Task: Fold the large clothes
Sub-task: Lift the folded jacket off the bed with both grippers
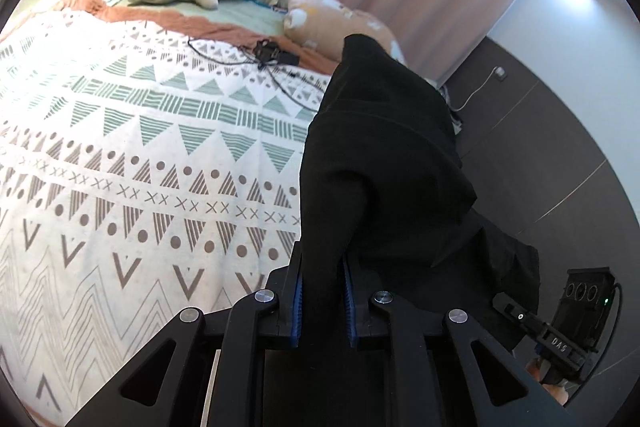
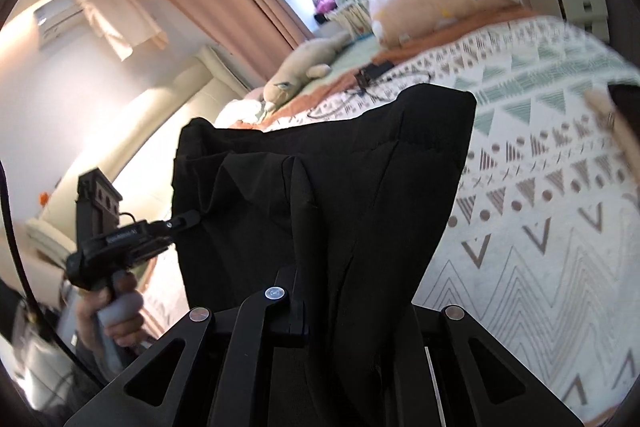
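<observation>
Holding a black garment (image 1: pixel 384 155) in the air beside the bed, both grippers have it pinched along one edge, so the step in hand looks like the lift-and-spread before a fold is laid.

On the left, the left gripper (image 1: pixel 322 301) has its blue-padded fingers (image 1: pixel 297 297) narrowed onto a thick bunch of the cloth, which rises ahead of the camera and drapes off to the right. On the right, the right gripper (image 2: pixel 320 311) also clamps the fabric; only one finger shows, the other being buried under the hanging cloth.

The next move, as I judge it, calls for carrying the garment over the patterned quilt (image 1: pixel 140 155) and lowering it flat, keeping the span taut so it lands without creases, and clear of the black cables (image 1: pixel 264 53) lying near the pillow (image 1: pixel 332 23).

Only the left wrist view shows the dark floor (image 1: pixel 540 155) beyond the bed edge. Only the right wrist view shows the hand (image 2: pixel 116 311) on the left gripper's handle, the garment's full spread between the two grips, and the air conditioner (image 2: pixel 60 21) on the wall.
</observation>
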